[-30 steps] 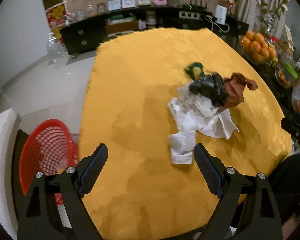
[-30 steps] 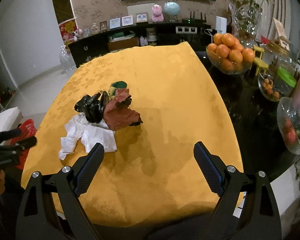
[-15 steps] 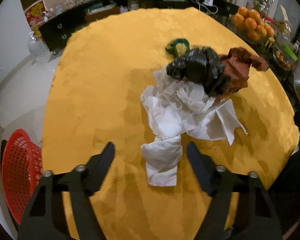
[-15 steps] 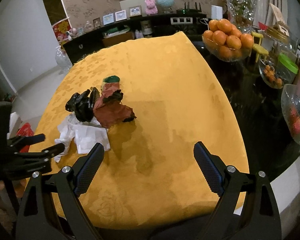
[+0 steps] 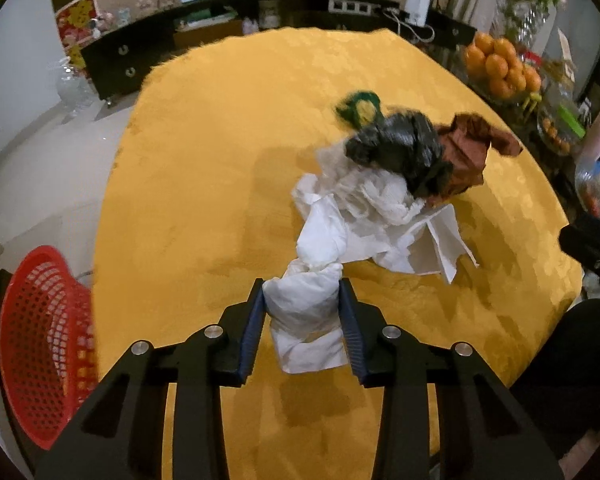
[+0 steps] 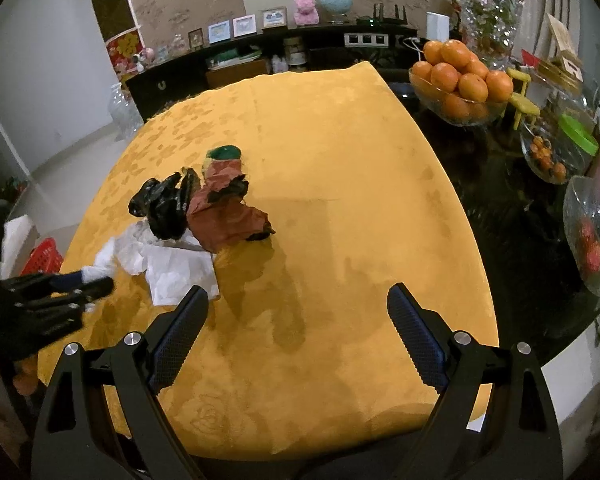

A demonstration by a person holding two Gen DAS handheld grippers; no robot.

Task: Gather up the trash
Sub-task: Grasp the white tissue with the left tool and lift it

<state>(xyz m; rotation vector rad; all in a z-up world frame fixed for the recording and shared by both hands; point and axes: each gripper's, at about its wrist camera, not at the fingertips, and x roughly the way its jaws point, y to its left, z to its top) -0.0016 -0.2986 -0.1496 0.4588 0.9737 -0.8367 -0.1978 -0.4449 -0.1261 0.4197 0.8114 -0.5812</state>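
A heap of trash lies on the yellow tablecloth (image 5: 204, 184): crumpled white tissue (image 5: 364, 208), a black plastic bag (image 5: 400, 148), brown paper (image 5: 468, 144) and a green wrapper (image 5: 360, 106). My left gripper (image 5: 301, 284) is closing, and both pads press on the twisted near end of the white tissue. The right wrist view shows the same heap, with tissue (image 6: 172, 268), black bag (image 6: 164, 208) and brown paper (image 6: 224, 216), and the left gripper (image 6: 96, 286) at its left edge. My right gripper (image 6: 297, 292) hangs open over bare cloth to the right of the heap, holding nothing.
A red mesh basket (image 5: 40, 344) stands on the floor left of the table. On the dark surface to the right are a bowl of oranges (image 6: 460, 76) and glass jars (image 6: 592, 232). A dark sideboard (image 6: 260, 64) runs along the back wall.
My left gripper moved forward and down to the tissue's near end and its jaws came together around it. The right gripper stayed open in about the same place.
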